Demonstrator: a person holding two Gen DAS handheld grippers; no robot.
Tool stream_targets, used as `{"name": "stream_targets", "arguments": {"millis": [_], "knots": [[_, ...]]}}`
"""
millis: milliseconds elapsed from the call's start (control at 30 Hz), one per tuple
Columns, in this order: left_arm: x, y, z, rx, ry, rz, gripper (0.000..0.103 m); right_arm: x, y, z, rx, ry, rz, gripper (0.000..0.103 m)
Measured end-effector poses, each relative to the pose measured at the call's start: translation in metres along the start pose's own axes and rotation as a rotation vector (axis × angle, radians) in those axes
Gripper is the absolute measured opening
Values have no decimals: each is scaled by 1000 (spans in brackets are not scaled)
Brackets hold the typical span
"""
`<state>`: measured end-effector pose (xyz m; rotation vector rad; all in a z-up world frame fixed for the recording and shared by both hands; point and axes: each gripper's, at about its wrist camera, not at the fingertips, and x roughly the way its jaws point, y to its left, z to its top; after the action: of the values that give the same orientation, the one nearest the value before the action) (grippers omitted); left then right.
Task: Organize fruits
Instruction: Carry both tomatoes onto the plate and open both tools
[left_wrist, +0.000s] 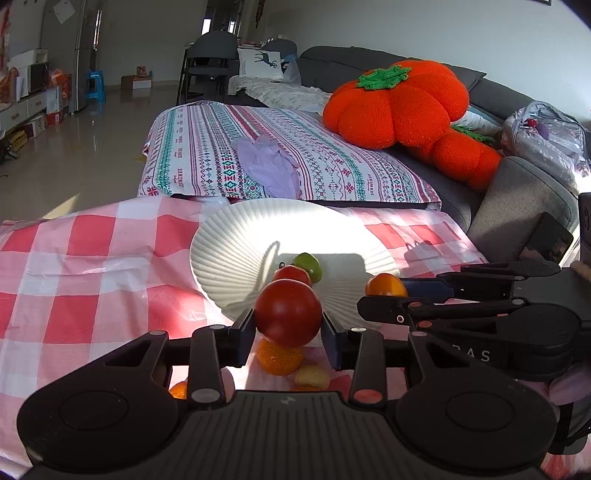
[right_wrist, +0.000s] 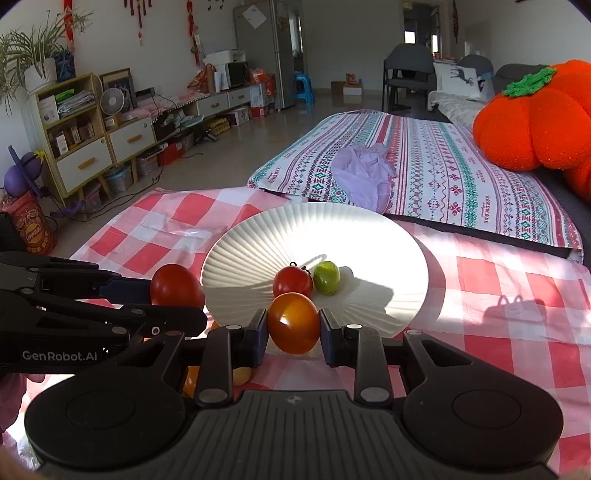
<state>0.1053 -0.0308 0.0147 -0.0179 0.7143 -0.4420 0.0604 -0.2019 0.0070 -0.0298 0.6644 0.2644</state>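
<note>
A white ribbed plate (left_wrist: 236, 240) (right_wrist: 332, 229) sits on the red checked cloth. On it lie a small red fruit (left_wrist: 291, 274) (right_wrist: 292, 280) and a green fruit (left_wrist: 308, 265) (right_wrist: 326, 277). My left gripper (left_wrist: 288, 323) is shut on a large red fruit (left_wrist: 288, 312) just before the plate's near rim; that fruit also shows in the right wrist view (right_wrist: 176, 284). My right gripper (right_wrist: 293, 326) is shut on an orange-yellow fruit (right_wrist: 293, 323) (left_wrist: 386, 285) at the near rim. An orange (left_wrist: 280, 357) and a small yellow fruit (left_wrist: 312, 376) lie on the cloth under the left gripper.
Behind the plate lies a patterned cushion (left_wrist: 280, 147) with a lilac cloth (left_wrist: 267, 162) on it. A big orange pumpkin pillow (left_wrist: 397, 103) rests on the grey sofa (left_wrist: 517, 192) to the right. Open floor and shelves (right_wrist: 85, 140) are to the left.
</note>
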Motion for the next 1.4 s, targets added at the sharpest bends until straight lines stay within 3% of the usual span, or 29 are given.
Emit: {"name": "stream_targets", "arguments": {"millis": [167, 433, 567, 1067, 1400], "knots": [[25, 13, 17, -32, 15, -48, 36, 12, -3, -2, -10, 18, -28, 26], [70, 20, 42, -35, 48, -32, 36, 20, -8, -7, -28, 34, -30, 26], [85, 26, 44, -77, 45, -62, 36, 22, -14, -7, -2, 31, -32, 27], [117, 18, 50, -31, 133, -132, 36, 31, -17, -11, 15, 9, -32, 26], [124, 8, 50, 14, 118, -126, 36, 29, -18, -11, 29, -9, -53, 26]]}}
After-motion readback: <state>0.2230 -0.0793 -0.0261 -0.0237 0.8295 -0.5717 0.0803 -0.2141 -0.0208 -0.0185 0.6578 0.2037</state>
